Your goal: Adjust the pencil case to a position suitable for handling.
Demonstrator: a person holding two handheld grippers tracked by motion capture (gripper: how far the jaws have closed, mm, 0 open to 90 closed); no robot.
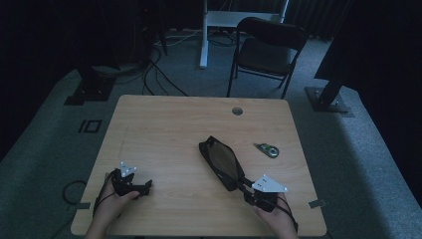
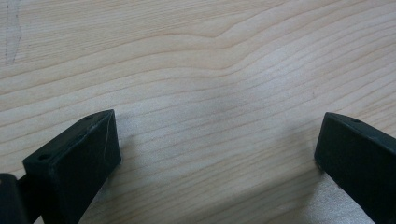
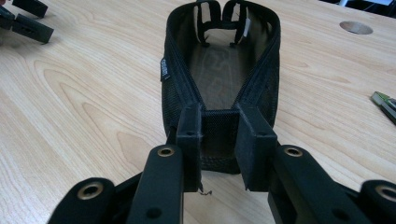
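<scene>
Black mesh pouch [image 1: 220, 161], open, lies right of the table [image 1: 164, 124] centre. Right gripper [image 3: 219, 140], at 5 o'clock, pinches its near end; the soft, light fabric should sag. Left gripper [image 2: 217, 154], at 7 o'clock, gapes wide, empty.

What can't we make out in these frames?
- Small green item on the table: too small and dim in the high view, cut by the edge in the right gripper view.
- Pouch label: too small to read.
- Right tool: whether it truly pinches the pouch end.
</scene>
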